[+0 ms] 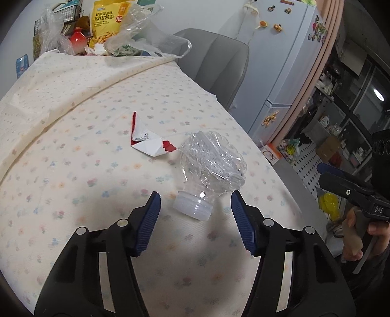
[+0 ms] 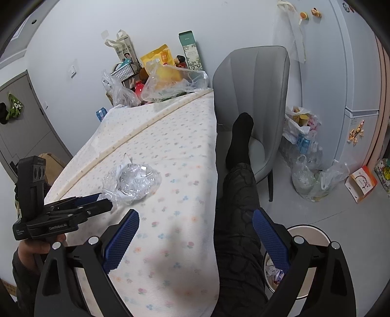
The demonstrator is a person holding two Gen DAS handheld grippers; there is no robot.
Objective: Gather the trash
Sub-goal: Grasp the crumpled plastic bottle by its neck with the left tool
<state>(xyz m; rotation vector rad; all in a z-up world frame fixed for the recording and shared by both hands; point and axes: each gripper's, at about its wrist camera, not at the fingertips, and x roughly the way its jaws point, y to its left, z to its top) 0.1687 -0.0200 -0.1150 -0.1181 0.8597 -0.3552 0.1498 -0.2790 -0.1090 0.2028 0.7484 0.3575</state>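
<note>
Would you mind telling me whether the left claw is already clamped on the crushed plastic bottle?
No, the left claw stands open, its pads apart from the crushed plastic bottle lying on the tablecloth.

- Table [image 2: 175, 156]: covered with a pale floral cloth; groceries and clear bags are piled at its far edge against the wall.
- Wall [image 2: 158, 22]: plain, light grey-blue; a switch plate is mounted on it.
- Chair [image 2: 258, 80]: grey, padded, set at the table's right edge.
- Refrigerator [image 1: 285, 61]: white, magnets attached.
- Floor [image 2: 324, 209]: grey; bags and a box are lying on it.
- Door [image 2: 22, 117]: grey, seen at left.
</note>
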